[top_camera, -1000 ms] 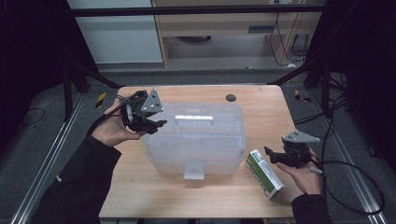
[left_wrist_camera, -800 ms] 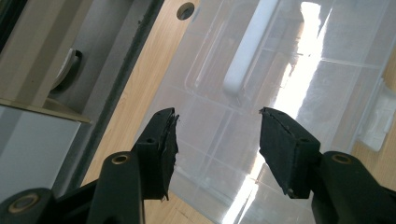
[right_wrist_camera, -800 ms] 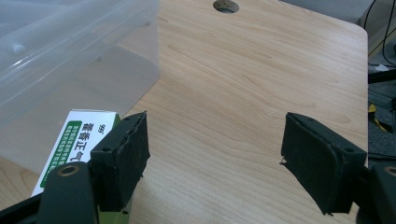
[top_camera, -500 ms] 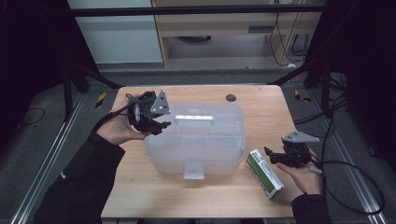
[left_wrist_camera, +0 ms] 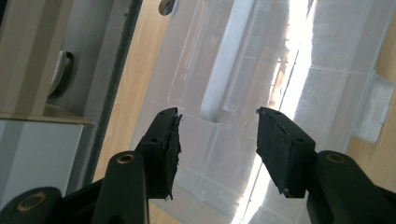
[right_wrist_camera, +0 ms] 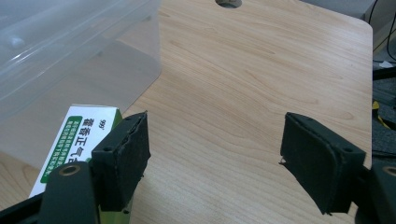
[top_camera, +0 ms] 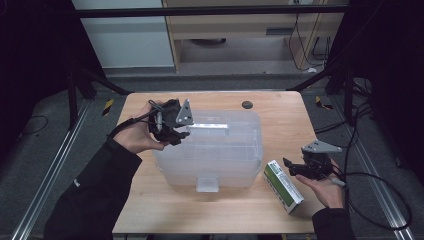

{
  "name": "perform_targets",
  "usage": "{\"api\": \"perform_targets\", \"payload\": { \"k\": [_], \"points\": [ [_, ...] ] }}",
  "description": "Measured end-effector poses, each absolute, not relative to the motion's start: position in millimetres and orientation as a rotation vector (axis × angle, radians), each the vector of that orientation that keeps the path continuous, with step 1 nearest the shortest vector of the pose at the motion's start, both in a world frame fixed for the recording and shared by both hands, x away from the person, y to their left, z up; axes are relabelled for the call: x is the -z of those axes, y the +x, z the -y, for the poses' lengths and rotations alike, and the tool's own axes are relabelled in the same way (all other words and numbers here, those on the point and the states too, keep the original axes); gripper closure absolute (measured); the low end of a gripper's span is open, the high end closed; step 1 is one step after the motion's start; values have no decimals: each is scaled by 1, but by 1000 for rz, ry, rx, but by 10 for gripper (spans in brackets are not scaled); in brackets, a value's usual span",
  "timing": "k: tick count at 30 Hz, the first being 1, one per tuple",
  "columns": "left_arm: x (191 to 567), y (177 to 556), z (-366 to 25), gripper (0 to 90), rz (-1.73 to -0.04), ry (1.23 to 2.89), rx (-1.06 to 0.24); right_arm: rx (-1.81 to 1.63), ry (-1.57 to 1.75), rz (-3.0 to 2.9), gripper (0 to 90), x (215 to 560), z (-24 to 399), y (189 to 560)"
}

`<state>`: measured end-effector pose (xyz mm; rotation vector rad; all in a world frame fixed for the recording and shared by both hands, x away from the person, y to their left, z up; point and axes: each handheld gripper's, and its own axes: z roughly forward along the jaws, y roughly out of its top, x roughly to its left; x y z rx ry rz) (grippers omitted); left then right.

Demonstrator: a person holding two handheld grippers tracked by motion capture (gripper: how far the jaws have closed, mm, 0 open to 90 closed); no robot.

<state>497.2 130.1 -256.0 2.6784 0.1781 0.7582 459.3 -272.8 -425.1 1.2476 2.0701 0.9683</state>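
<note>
Your right tool [top_camera: 291, 166] sits wide open, empty, beside the green-white box [top_camera: 283, 186] on the surface [top_camera: 280, 115]. The clear lidded bin [top_camera: 215, 147] is mid-surface; contents unclear. Your left tool [top_camera: 176, 131], jaws just closing a little, hangs over its lid handle [top_camera: 210, 126], nothing gripped.

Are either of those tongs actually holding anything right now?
No. The left tongs stand open above the clear box's lid handle; the right tongs are open beside the green-and-white carton.
</note>
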Motion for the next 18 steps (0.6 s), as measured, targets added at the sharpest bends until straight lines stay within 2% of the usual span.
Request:
{"api": "perform_targets", "payload": {
  "k": [18],
  "points": [
    [262,504,-111,491,-110,2748,-789,-962,1243,-2087,239,426,272,460]
  ]
}}
